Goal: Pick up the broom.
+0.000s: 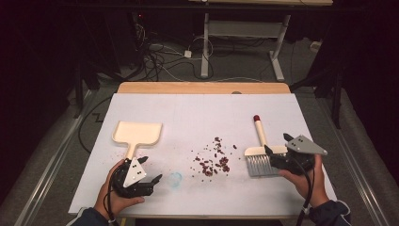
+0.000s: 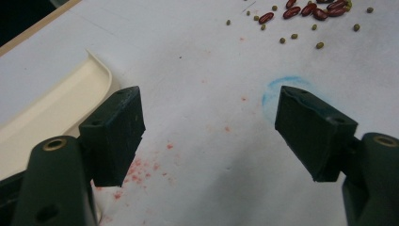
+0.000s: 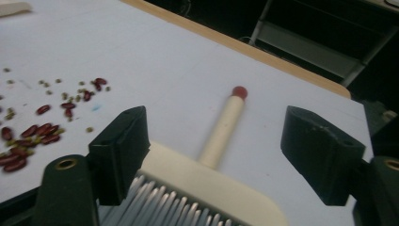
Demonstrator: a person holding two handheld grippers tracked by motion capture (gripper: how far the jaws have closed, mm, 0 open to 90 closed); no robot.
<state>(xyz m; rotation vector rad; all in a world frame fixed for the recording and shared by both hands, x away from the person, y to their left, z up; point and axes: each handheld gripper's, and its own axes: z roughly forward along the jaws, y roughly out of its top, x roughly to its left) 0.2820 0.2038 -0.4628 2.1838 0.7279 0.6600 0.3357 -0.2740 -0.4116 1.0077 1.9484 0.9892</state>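
1. The left gripper (image 1: 149,170) is being held with jaws spread wide, nothing between them, just beside the handle of the cream dustpan (image 1: 138,133) lying on the white table (image 1: 197,113).
2. The right gripper (image 1: 277,146) is being held with jaws spread on either side of the brush (image 1: 259,151); its pads are not pressing on the head.
3. Beans (image 1: 214,162) are lying scattered between dustpan and brush.
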